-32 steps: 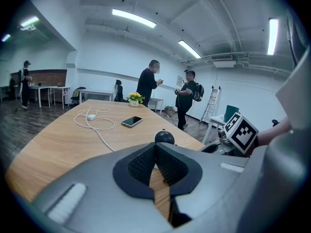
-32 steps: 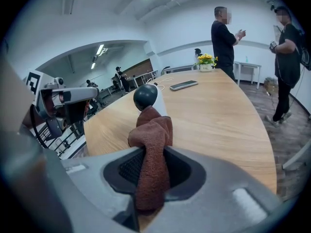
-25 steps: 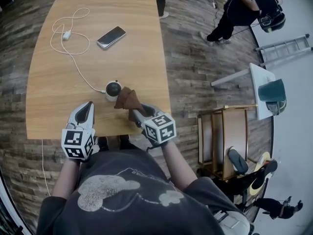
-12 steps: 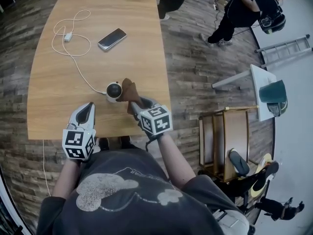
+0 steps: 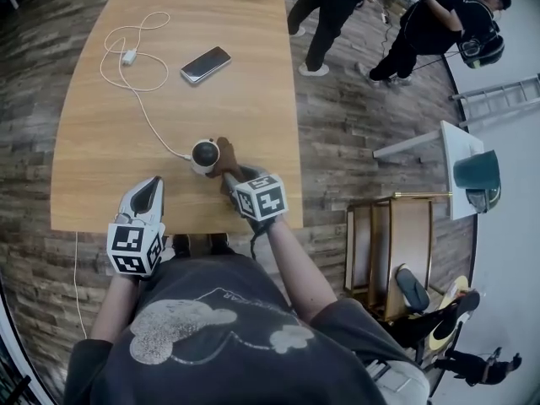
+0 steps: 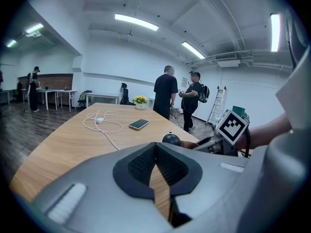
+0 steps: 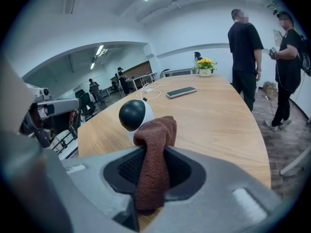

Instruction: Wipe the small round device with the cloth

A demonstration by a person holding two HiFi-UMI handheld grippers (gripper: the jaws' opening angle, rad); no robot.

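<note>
— Checking print first: what reads?

— Only the square black-and-white markers on each gripper's cube. There is a pale graphic on the person's dark shirt, with no letters I can make out. The phone [image 5: 205,64] has a dark screen.

— Where is the small round device [image 5: 203,153]?

— On the wooden table [image 5: 93,167], toward its near right corner. It has a white body and a black round face, and it stands upright on its base. It is too round to give it a long axis. In the right gripper view the black face is turned toward the camera, slightly left. A white cable [image 5: 150,116] runs from it across the table to loose loops near the phone.

— Right gripper [image 5: 226,175]?

— Clamped on the brown cloth [image 5: 223,152]. The cloth runs lengthwise out of the jaws toward the device, and its top fold lies against the device's right side.

— Left gripper [image 5: 146,194]?

— Jaw tips are together with nothing held; only a sliver of table wood shows behind them. It sits at the table's near edge, left of the device and apart from it.

— What differs between the views?

— The head view gives the whole cable and both grippers at once. Only the right gripper view shows the cloth pinched between the pads and touching the device. The left gripper view catches just the device's dark top past its own body, with the right cube beside it. Both gripper views show yellow flowers [image 7: 205,64] at the table's far end.
</note>
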